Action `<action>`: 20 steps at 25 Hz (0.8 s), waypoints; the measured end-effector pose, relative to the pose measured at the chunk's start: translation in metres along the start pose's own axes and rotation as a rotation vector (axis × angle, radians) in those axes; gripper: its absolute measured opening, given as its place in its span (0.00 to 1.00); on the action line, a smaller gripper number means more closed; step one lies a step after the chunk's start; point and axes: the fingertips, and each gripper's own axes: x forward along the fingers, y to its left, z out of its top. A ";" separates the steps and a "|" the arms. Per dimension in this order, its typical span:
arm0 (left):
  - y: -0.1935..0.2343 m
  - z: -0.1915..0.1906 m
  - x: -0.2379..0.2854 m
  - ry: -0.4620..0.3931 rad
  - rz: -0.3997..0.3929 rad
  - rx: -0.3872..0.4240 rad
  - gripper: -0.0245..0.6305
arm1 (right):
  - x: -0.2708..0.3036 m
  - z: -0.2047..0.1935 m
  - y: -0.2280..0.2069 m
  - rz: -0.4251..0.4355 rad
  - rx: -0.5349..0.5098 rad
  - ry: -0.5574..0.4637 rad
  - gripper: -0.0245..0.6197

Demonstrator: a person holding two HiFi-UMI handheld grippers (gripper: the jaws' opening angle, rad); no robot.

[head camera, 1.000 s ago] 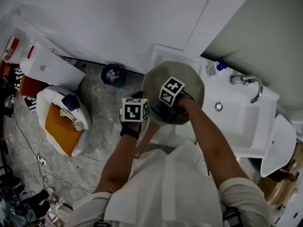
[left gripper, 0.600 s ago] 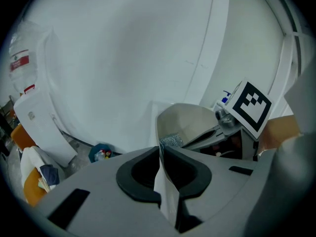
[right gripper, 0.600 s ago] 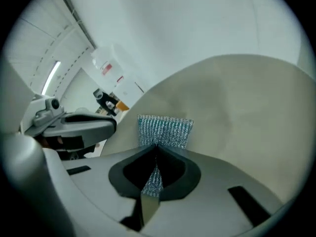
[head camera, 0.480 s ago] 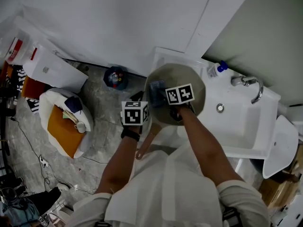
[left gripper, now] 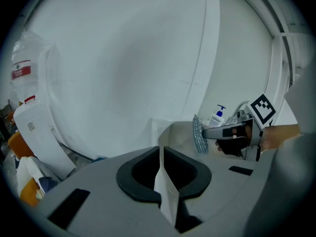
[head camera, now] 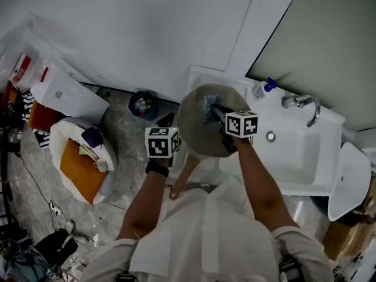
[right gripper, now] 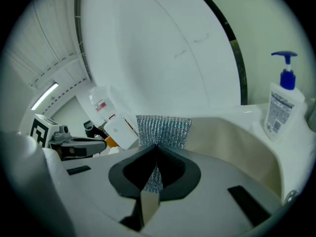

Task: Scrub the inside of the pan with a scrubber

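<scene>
Here's the pan [head camera: 197, 137]: round, with a pale beige inside and a brown wooden handle [head camera: 182, 178] that points back toward the person. It's tipped up over the left end of the white sink [head camera: 305, 151], its inside facing up and open to the head view. Against the far part of that inside sits the scrubber [head camera: 210, 106], a silvery rectangle of glittering mesh, standing upright in the right gripper view [right gripper: 163, 130].

The right gripper [head camera: 216, 111] has it, jaws pinching the mesh at its lower middle, with the rest of the patch fanning out above the tips. Over on the left, the left gripper [head camera: 171, 122] sits at the pan's left rim. Its jaws are pressed together on a thin pale edge that reads as the pan's wall, and the handle is free of both hands.

At the sink's back edge a soap bottle [head camera: 261, 89] with a blue pump stands just beside the tap [head camera: 302, 103].
</scene>
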 end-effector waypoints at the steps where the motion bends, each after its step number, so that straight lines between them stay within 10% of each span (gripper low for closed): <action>1: 0.000 0.001 -0.003 -0.005 -0.004 0.003 0.10 | -0.008 0.003 -0.002 -0.005 0.001 -0.020 0.06; 20: -0.007 0.058 -0.092 -0.372 -0.091 0.041 0.09 | -0.207 0.032 -0.006 -0.208 -0.168 -0.419 0.06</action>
